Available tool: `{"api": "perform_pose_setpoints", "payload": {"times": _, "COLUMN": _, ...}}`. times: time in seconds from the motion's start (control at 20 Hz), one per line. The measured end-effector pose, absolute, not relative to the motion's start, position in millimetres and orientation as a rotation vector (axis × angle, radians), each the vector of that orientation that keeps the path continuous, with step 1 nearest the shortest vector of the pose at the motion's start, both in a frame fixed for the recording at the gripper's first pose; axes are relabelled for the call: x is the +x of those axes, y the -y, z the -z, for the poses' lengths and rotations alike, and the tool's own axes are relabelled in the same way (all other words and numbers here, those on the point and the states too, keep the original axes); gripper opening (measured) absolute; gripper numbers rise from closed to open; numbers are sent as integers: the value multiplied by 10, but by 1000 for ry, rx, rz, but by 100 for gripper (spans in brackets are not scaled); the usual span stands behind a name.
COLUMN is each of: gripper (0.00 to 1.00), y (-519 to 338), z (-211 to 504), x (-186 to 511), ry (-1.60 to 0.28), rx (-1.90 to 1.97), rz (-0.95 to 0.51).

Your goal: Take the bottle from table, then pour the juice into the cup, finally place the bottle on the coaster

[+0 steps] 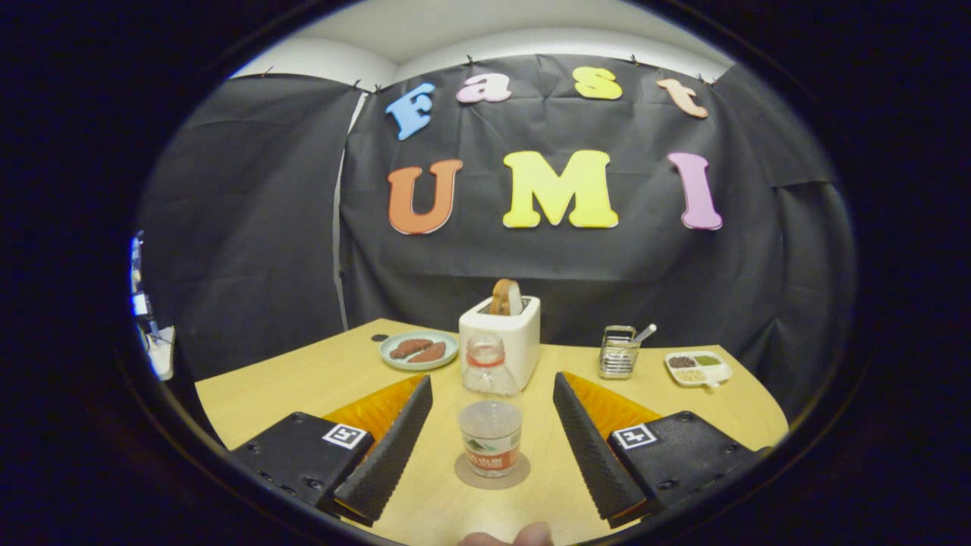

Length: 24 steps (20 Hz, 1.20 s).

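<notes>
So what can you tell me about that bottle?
The bottle is clear plastic with a reddish neck ring and a label band low down. It stands upright on a round coaster on the wooden table, between the open tongs, whose fingers do not touch it. A white toaster stands behind it.

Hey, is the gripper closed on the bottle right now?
No, the gripper is open; the bottle stands untouched between its fingers on the coaster.
</notes>
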State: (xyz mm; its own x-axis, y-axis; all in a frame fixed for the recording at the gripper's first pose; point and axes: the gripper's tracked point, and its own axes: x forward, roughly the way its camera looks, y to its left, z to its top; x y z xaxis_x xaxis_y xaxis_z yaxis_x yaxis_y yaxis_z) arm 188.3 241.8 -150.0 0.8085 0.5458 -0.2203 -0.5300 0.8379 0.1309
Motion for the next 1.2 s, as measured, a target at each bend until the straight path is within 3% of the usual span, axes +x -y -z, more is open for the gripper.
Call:
{"api": "perform_pose_setpoints", "payload": {"times": 0.55, "gripper": 100, "y": -899, "z": -460, "x": 1029, "ry": -25, "rx": 49, "rz": -291}}
{"api": "perform_pose_setpoints", "payload": {"times": 0.8, "gripper": 100, "y": -621, "z": -639, "x": 457, "ry": 6, "rx": 67, "rz": -225}}
{"api": "perform_pose_setpoints", "payload": {"times": 1.2, "gripper": 100, "y": -744, "z": -365, "x": -177, "ry": -24, "rx": 72, "rz": -235}}
